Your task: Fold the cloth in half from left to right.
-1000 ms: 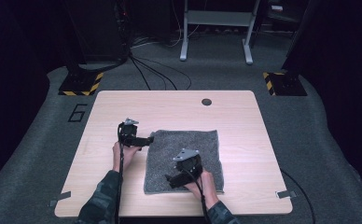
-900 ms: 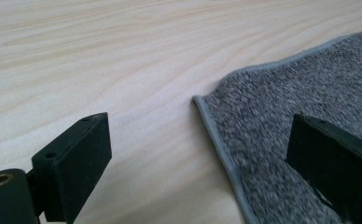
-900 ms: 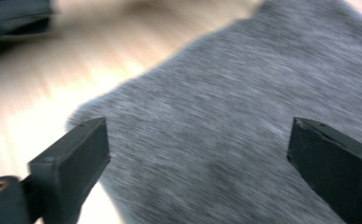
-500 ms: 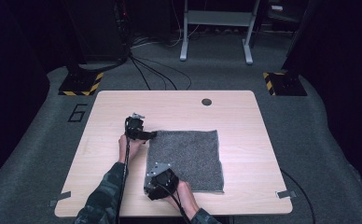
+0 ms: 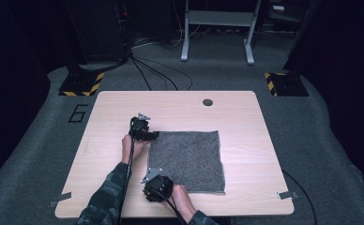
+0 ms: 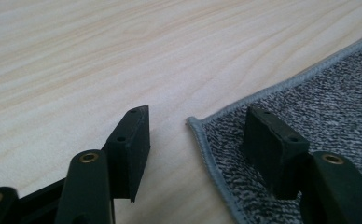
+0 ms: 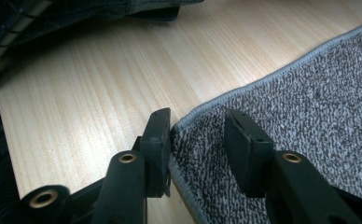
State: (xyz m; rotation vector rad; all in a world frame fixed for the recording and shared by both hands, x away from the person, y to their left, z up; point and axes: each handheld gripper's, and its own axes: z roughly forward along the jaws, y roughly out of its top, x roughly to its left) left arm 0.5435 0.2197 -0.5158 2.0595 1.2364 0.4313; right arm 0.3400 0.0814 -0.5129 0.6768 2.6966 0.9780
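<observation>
Forearms reached in from the near edge of the wooden surface, each hand tipped low toward a corner of the grey towel lying flat at its middle. The left gripper straddled the far left corner, jaws apart and just closing, one on the wood, one over the cloth. The right gripper bracketed the near left corner, jaws narrowing; one seemed to touch the hem, not yet clamped.
</observation>
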